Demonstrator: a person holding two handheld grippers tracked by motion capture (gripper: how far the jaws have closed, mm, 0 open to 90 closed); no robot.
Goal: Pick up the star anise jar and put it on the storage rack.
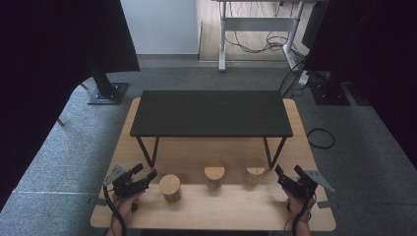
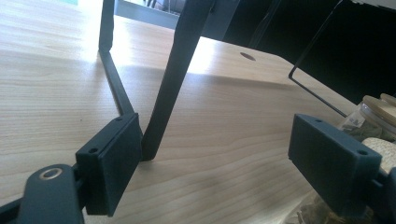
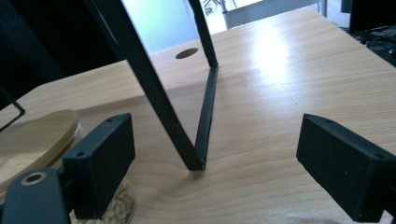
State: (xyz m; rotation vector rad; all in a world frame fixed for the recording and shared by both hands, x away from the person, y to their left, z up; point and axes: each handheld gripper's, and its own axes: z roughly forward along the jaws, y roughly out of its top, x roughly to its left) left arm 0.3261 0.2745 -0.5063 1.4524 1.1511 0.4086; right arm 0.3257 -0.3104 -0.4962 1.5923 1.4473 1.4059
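High view: wooden table, matte black shelf, three wood-lidded glass jars in front row. Left gripper, right gripper: jaws apart, empty. Gripper views: jars' grainy contents, shelf legs.

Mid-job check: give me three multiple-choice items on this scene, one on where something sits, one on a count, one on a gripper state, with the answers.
1. Where do the jars stand?
A. On top of the black shelf
B. On the table in front of the shelf
C. On the floor

2. How many jars with wooden lids are there?
A. Two
B. Three
C. Five

3. How are the left gripper's jaws?
A. Open, holding nothing
B. Shut on a jar
C. Shut on the shelf leg

Answers:
1 B: they line up on the table before the black shelf.
2 B: left jar, middle jar, right jar.
3 A: the left gripper has spread jaws with bare table between.
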